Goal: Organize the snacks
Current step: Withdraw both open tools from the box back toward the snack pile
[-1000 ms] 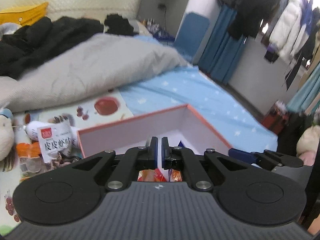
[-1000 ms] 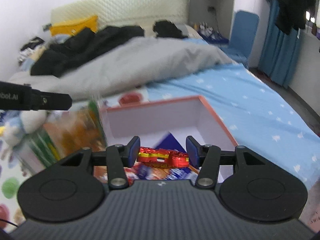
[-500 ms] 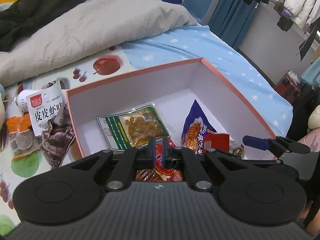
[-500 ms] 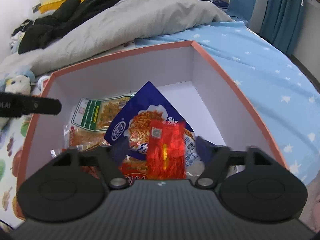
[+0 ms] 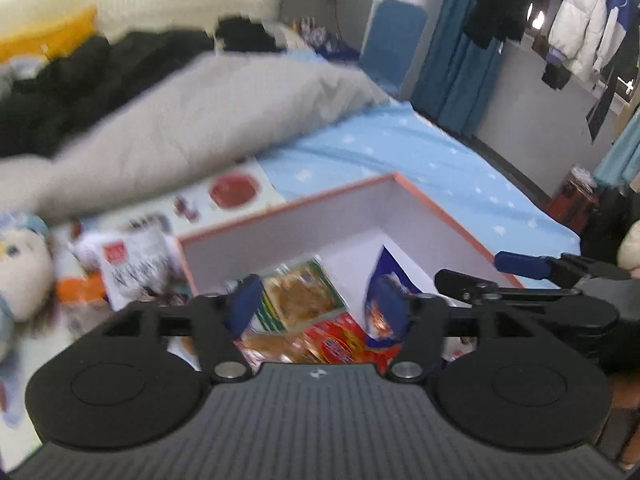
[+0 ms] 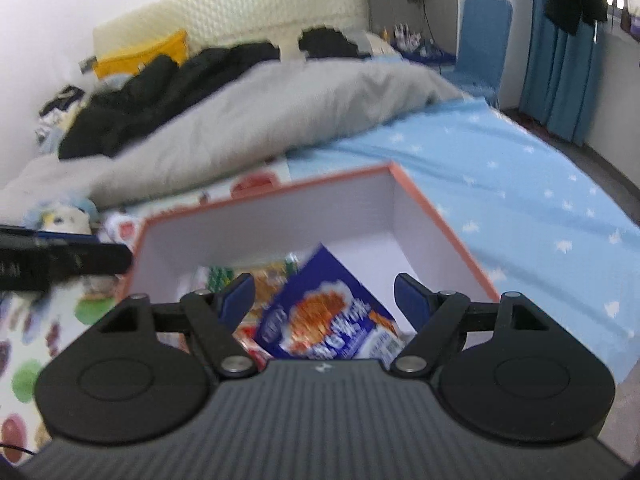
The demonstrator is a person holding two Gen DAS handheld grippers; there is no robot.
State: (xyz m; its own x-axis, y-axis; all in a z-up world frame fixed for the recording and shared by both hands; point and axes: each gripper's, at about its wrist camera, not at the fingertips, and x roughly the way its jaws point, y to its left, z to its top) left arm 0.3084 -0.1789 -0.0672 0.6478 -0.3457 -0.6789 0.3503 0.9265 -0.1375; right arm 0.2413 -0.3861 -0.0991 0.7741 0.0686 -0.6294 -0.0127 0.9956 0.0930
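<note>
While its blue fingers stand spread wide with nothing pinched between them, the left gripper (image 5: 320, 304) hangs over the near end of the box (image 5: 448, 216), its jaws having just been opening. Seen through the gap below it lie a green-edged packet (image 5: 300, 292) and a red packet (image 5: 340, 340), with a dark blue bag (image 5: 386, 280) propped just to the right of them; all three rest inside the box, none touching the fingers. The right gripper (image 6: 324, 300) is likewise spread and empty, and its jaws too have been opening within this moment. Beneath and between its fingers, the dark blue bag (image 6: 328, 320) leans tilted on the other snacks, a strip of red packet (image 6: 248, 340) showing at its lower left and the green-edged packet (image 6: 256, 280) behind it. In the left wrist view the right gripper's finger (image 5: 520, 265) shows at the right, just over the box's orange rim.

Outside the box, on the left, more snack packets (image 5: 132, 264) lie on a fruit-printed sheet (image 5: 236, 192), next to a plush toy (image 5: 20, 268). The box sits on a bed with a light blue starred sheet (image 6: 520, 184); a grey blanket (image 6: 280, 120) is bunched behind it, with black clothes (image 6: 160, 92) and a yellow pillow (image 6: 144, 52) farther back. Both views are blurred.
</note>
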